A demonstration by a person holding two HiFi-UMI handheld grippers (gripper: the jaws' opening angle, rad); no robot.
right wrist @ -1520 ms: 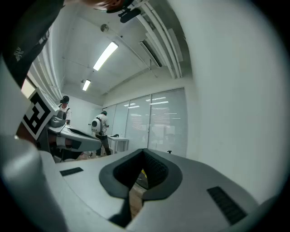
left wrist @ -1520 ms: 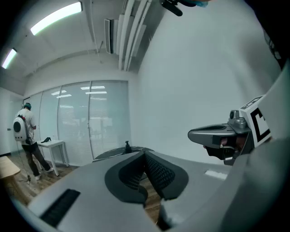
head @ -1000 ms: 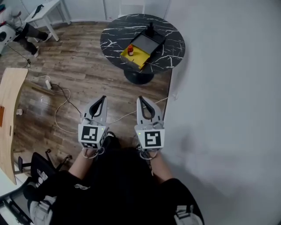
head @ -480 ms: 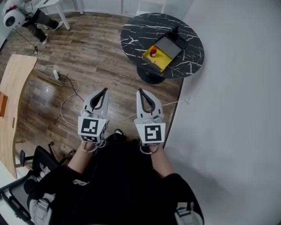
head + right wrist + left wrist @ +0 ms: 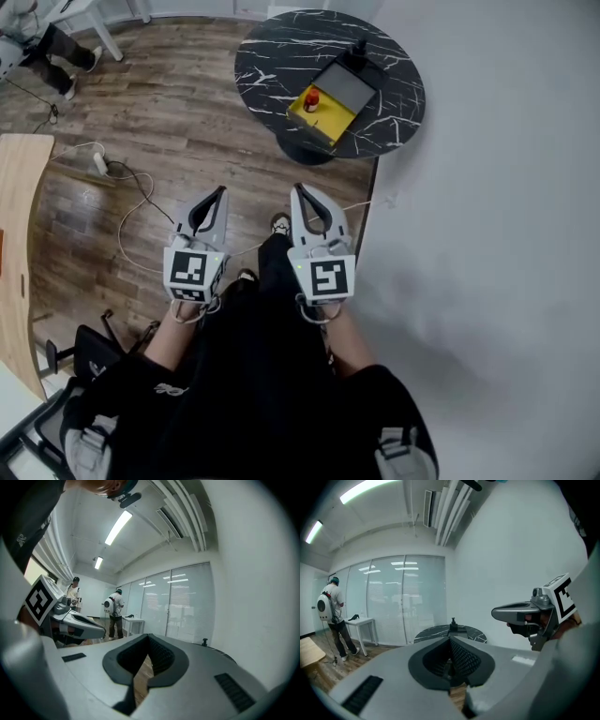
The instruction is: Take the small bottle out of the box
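Your left gripper (image 5: 219, 193) and right gripper (image 5: 299, 189) are both pressed together and hold nothing, in the middle of the frame. The small bottle (image 5: 310, 98) sits in the yellow end of the box (image 5: 328, 120) on the round black table (image 5: 272, 56), top middle, well apart from both. It seems to stand up. It lies almost straight up the frame from your right gripper, so I think that one is nearer.

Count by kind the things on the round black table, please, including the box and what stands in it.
box: 1
small bottle: 1
black pump bottle: 1
Total: 3
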